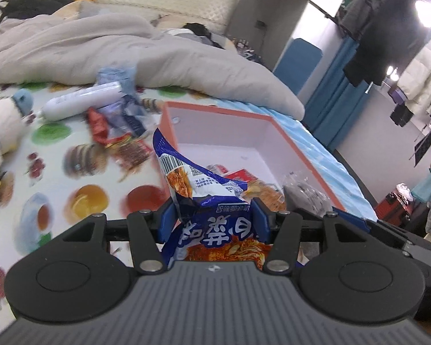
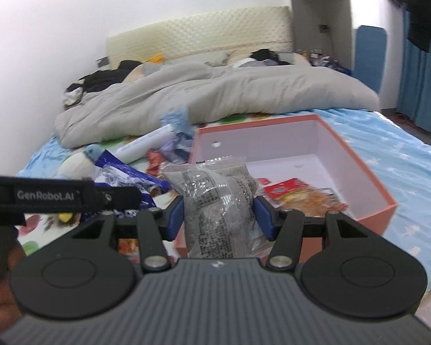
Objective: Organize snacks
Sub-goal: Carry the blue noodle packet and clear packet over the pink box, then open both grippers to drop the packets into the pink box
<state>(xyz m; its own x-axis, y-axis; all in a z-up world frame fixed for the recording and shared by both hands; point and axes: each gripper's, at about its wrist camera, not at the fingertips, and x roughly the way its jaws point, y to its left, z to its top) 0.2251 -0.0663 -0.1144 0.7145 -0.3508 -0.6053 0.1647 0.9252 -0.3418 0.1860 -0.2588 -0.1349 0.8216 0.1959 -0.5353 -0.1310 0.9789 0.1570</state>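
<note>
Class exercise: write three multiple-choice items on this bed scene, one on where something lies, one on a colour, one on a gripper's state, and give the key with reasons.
1. Where does the white tube lie?
A. inside the box
B. on the printed sheet left of the box
C. on the floor

2. What colour is the outside of the open box?
A. orange-pink
B. green
C. black

3. What is the right hand-held gripper doing?
A. hanging open and empty
B. clamped on a clear bag of dark grains
C. clamped on the plush toy

Key: 1 B, the tube rests on the fruit-print sheet beside the box. 2 A, the outer walls show orange-pink. 3 B, both pads press the bag's sides.
</note>
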